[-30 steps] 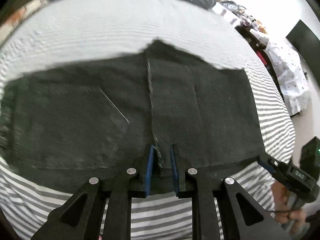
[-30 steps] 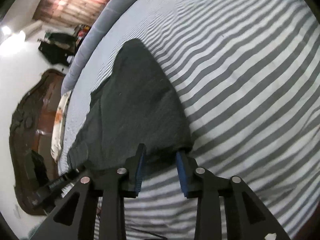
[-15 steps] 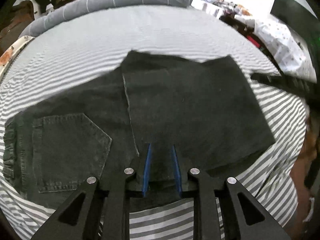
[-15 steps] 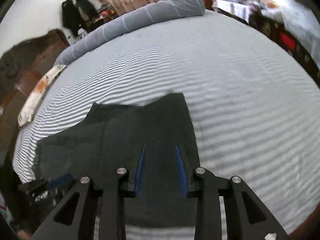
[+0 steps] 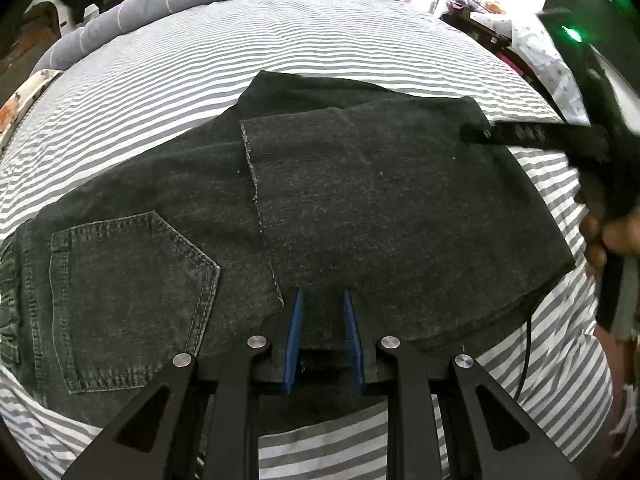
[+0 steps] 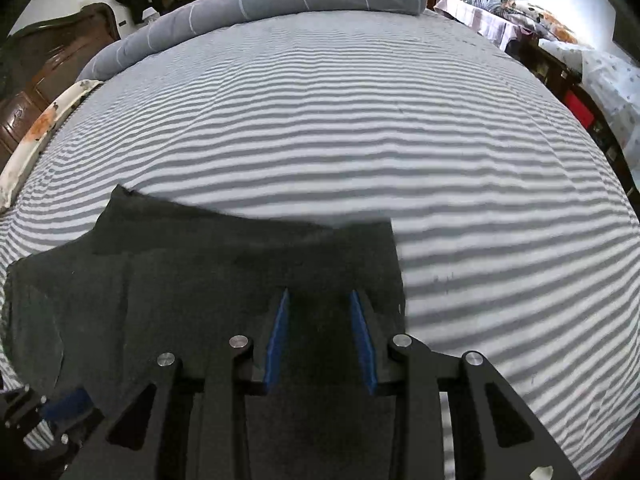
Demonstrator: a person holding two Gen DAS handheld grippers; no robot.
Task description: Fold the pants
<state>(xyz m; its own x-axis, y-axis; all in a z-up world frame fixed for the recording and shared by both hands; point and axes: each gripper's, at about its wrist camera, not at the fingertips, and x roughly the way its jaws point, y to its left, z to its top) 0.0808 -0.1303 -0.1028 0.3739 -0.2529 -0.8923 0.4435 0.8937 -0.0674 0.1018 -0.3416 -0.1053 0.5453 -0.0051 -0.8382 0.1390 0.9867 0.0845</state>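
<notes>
Dark denim pants (image 5: pixel 360 208) lie flat on a bed (image 5: pixel 320 40) covered by a grey-and-white striped sheet, with the leg portion folded over toward the seat so that its raw, frayed hem edge runs down the middle of the garment. A back pocket (image 5: pixel 128 300) with pale stitching faces up at the left of the left wrist view, beside the waistband at the far left edge. The left gripper (image 5: pixel 322 316) hovers at the near edge of the folded layer, its blue-padded fingers (image 5: pixel 294 332) apart with only cloth showing between them; whether the tips touch the fabric cannot be told. In the right wrist view the right gripper (image 6: pixel 320 312) sits over the right-hand part of the pants (image 6: pixel 224 276), near the folded edge, its fingers (image 6: pixel 276 332) likewise spread and holding nothing. The same right gripper appears in the left wrist view as a dark, blurred body (image 5: pixel 536 136) reaching over the far right corner of the garment. A rolled grey blanket (image 6: pixel 260 0) lies along the far side of the bed, and a floral pillow (image 6: pixel 44 132) rests at its left edge.
</notes>
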